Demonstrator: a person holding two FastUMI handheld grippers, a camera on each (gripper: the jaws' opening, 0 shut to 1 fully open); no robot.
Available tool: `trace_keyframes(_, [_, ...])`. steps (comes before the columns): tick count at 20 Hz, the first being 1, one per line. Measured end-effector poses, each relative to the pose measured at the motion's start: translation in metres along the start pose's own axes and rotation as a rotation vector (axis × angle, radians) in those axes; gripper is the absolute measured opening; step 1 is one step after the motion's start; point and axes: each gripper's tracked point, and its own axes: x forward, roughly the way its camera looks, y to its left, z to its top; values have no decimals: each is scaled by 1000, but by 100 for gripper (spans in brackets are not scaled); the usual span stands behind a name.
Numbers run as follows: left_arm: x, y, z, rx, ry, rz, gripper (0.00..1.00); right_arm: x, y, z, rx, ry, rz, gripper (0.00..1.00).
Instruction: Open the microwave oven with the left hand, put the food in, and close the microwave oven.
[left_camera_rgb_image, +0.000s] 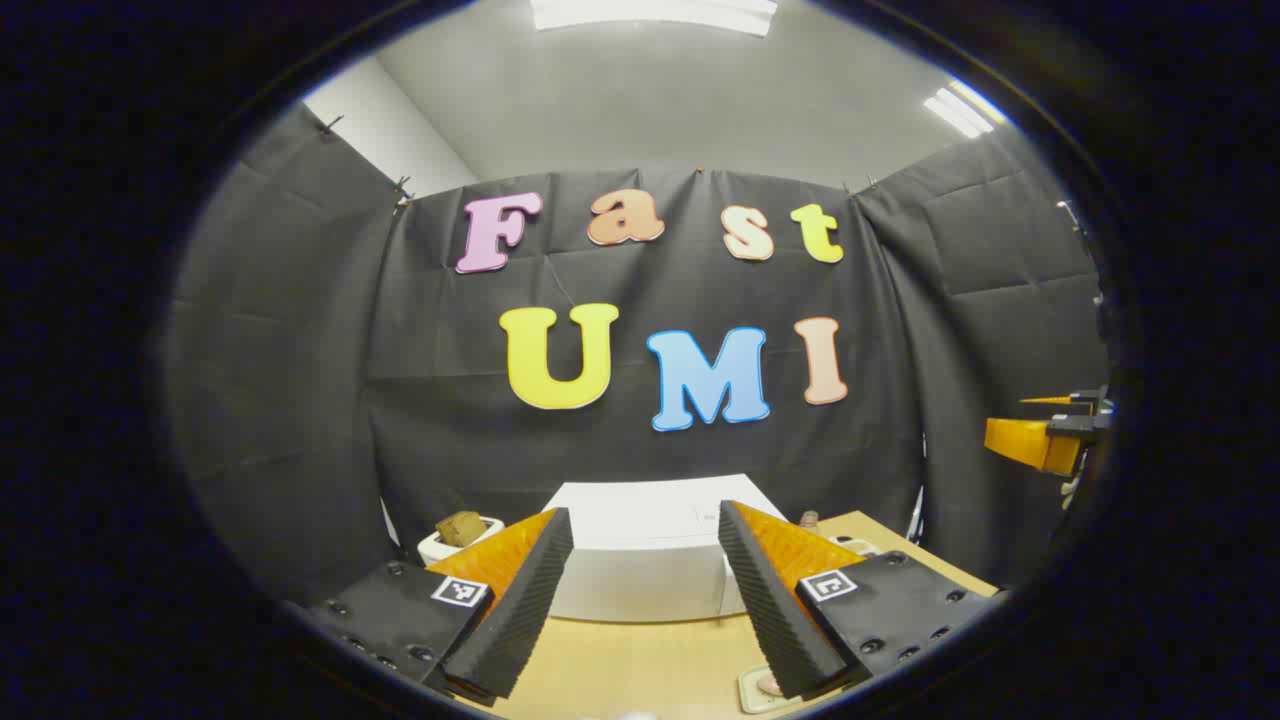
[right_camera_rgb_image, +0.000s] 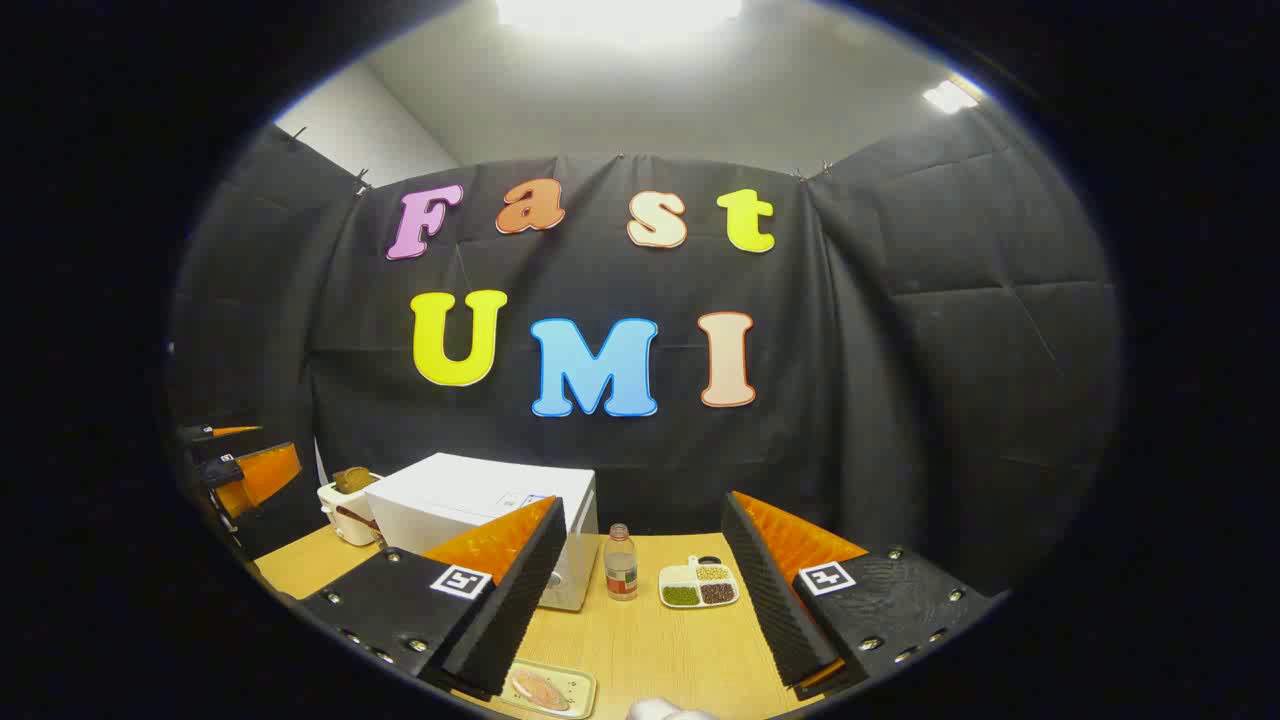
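You hold both grippers raised and level above the wooden table, each pointing at the back wall of the booth. Your left gripper has its fingers spread wide apart with nothing between them; it faces the white microwave oven almost head-on, and the oven's top and closed front show through the gap between the fingers, some way ahead and not touched. Left of the oven, a white container with a brown lump of food in it stands on the table. At the right edge of the left gripper view, your right gripper appears side-on, held at about the same height and well apart from the left one. That right gripper also has its fingers parted and empty. From it, the microwave oven stands to the left, with its door shut. A small bottle stands just beside the oven's right corner, and a divided dish of beans lies near the bottle. A tray with a pinkish piece of food lies on the near edge of the table, below the right gripper's left finger. Your left gripper shows at the left edge of the right gripper view.
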Motion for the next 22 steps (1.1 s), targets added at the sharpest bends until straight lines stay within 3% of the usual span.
trace_keyframes(22, [17,3,-14,64,-2,30,98,12,-9,0,5,-1,-8,96])
